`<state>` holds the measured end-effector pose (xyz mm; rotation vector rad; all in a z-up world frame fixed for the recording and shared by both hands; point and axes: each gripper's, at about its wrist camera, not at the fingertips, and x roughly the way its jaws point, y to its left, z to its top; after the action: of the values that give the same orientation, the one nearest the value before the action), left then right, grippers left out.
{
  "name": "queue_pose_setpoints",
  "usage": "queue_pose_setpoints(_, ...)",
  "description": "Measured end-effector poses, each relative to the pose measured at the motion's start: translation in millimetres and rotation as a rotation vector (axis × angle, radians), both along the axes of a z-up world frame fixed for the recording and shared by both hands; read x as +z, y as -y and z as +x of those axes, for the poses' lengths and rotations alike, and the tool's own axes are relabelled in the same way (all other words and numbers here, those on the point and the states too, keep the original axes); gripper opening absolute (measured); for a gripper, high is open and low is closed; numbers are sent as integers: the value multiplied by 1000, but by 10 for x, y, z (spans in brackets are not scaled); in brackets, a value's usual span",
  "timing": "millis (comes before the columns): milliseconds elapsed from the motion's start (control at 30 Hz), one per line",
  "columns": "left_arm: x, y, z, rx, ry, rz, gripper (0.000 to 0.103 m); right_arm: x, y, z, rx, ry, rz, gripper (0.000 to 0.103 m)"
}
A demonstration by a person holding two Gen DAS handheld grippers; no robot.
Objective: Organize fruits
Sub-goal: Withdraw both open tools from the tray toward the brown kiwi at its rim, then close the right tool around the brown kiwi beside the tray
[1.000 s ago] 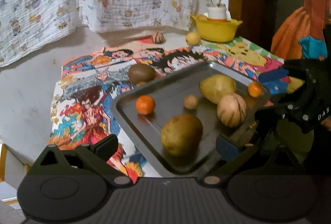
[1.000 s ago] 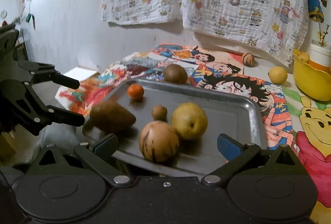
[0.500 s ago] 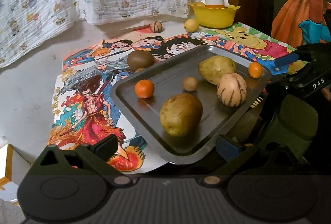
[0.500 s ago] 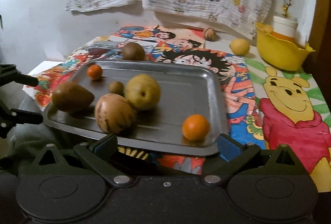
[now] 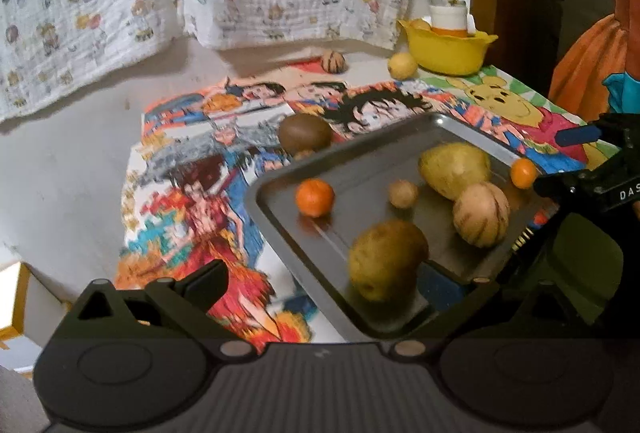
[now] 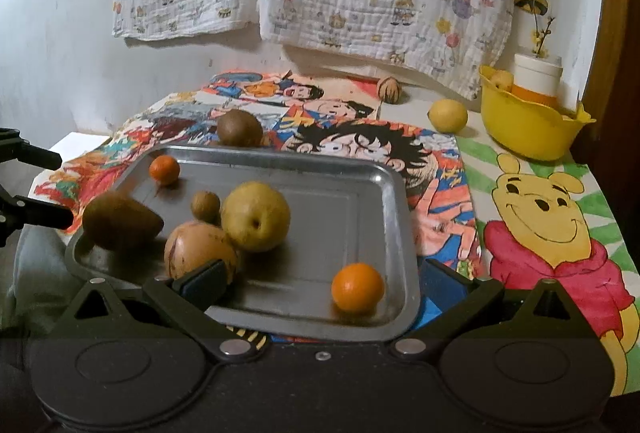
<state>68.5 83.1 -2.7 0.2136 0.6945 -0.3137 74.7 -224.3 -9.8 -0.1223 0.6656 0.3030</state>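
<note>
Both grippers stand spread wide at the metal tray [image 6: 360, 201]: the left gripper [image 5: 324, 281] at its near-left corner, the right gripper [image 6: 320, 283] along its near edge, gripping nothing.

Relative to the grey metal tray [image 6: 396, 201]: nearest the camera below it, the right gripper [image 6: 320, 283] is matte black plastic, with a ribbed central band, a round embossed disc on either side, triangular cut-outs above the discs, and silver rivets at the arm pivots. Its fingers [image 6: 202, 283] carry blue pads. The left gripper [image 5: 324, 279] has the same build: black shell, ribbed band, discs, pale rivets, blue pad on the finger by the tray's near rim. In the left wrist view, right of the tray, the right gripper's black body bears white letters "DAS" and small screws.
</note>
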Motion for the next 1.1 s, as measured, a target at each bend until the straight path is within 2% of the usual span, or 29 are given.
queue_pose_setpoints(567, 23, -43, 609, 77, -4, -50, 103, 14, -84, 471, -17, 47, 121, 102)
queue_pose_setpoints(1100, -22, -22, 1434, 85, -63, -106, 103, -67, -51, 1144, -36, 34, 82, 102)
